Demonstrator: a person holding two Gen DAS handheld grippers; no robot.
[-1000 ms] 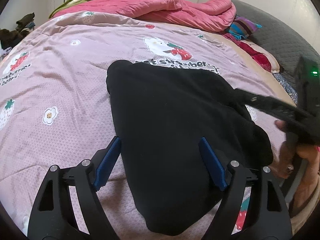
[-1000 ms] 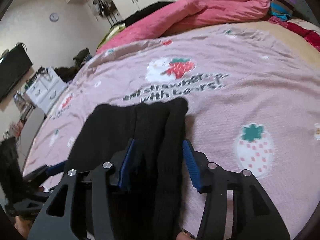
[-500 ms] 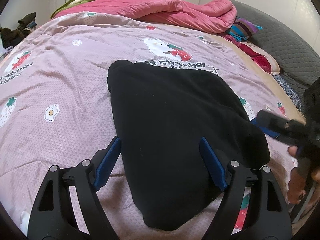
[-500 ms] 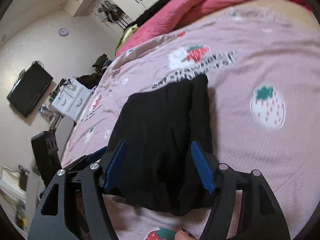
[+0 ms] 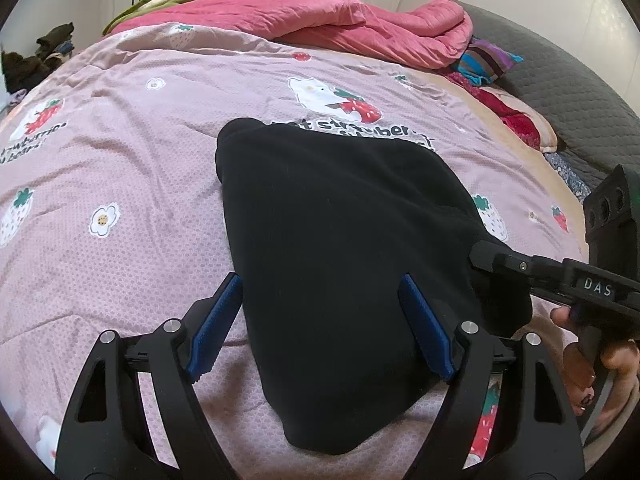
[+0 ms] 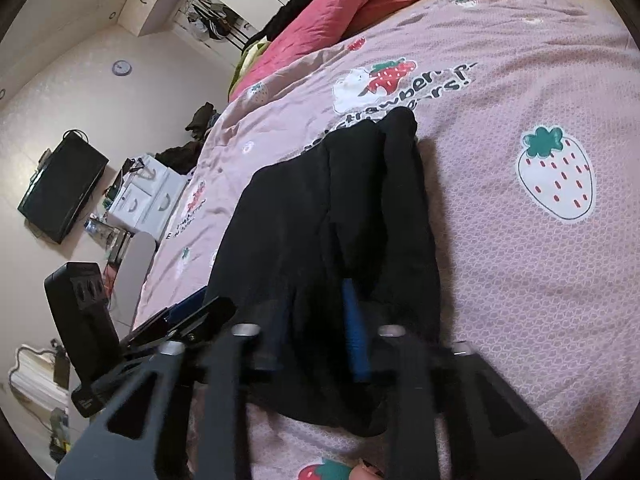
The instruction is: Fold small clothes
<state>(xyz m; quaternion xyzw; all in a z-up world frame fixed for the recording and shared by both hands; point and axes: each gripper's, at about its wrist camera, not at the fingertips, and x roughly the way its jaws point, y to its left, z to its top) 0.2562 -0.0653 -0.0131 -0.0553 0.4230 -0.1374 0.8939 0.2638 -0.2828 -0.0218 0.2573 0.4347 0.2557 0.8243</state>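
Observation:
A black garment (image 5: 336,232) lies folded on the pink strawberry bedsheet (image 5: 120,168). My left gripper (image 5: 320,320) is open, its blue pads either side of the garment's near end, just above it. My right gripper (image 6: 316,332) is narrowed around the garment's (image 6: 320,240) near right edge, with black cloth between its blue pads; the view is blurred. The right gripper also shows in the left wrist view (image 5: 492,260), touching the garment's right corner.
A crumpled pink duvet (image 5: 320,20) and colourful clothes (image 5: 484,64) lie at the far side of the bed. A grey headboard (image 5: 560,80) is at the right. The left gripper's body (image 6: 84,320) shows in the right wrist view beside the bed edge.
My right gripper has closed from wide open onto the garment's right edge and tilted. My left gripper has stayed open in place over the near end.

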